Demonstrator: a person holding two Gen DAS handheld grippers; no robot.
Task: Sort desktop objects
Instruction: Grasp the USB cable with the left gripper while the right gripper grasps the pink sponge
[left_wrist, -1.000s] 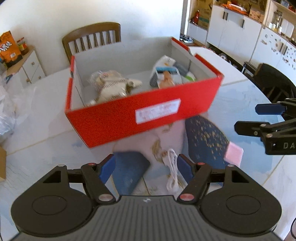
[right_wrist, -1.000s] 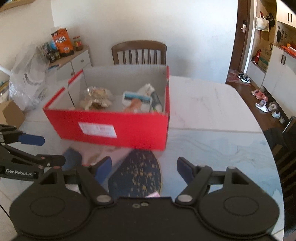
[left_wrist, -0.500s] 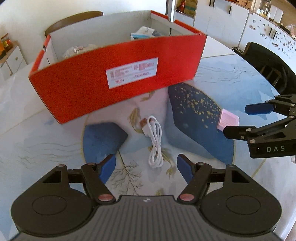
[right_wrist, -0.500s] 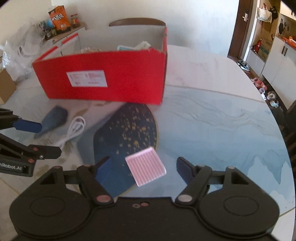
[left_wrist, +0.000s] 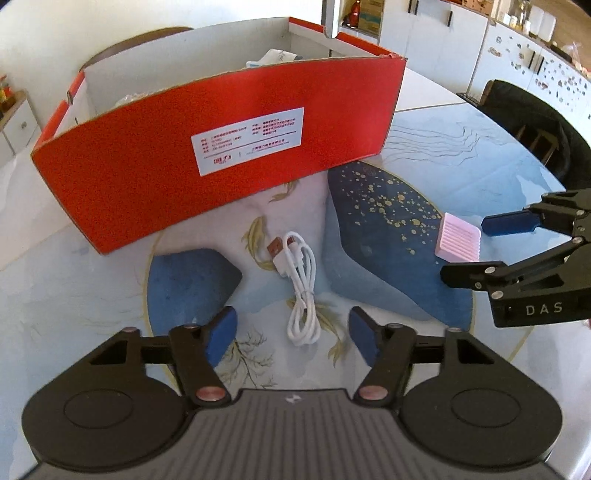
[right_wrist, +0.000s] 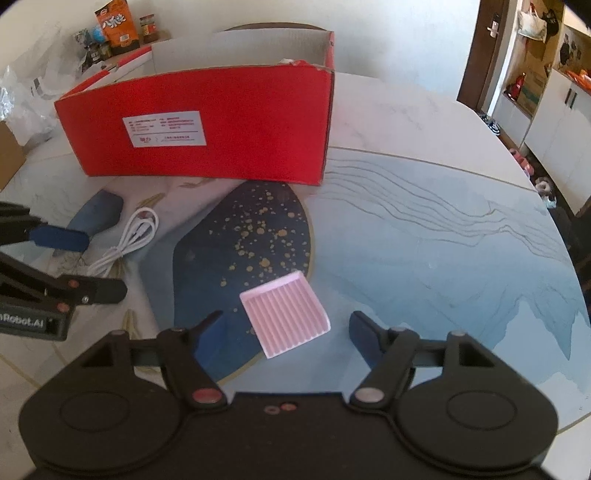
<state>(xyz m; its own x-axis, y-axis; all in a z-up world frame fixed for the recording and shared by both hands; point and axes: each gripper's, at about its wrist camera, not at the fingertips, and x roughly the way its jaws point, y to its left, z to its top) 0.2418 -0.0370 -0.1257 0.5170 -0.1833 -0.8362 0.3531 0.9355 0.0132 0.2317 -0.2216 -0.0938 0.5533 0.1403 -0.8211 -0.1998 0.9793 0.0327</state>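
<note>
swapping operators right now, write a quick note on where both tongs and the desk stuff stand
Left tongs: open, empty, low over the white USB cable on the table.
Right tongs: open, empty, straddling the pink ribbed tray.
Red box behind both already holds several items.
Left: grip cable and tray, then drop both in the box.

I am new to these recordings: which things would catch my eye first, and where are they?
The big red box stands at the back of the table. In front of it lies a coiled white cable, before the open left gripper. A pink ribbed square lies between the fingers of the open right gripper.
</note>
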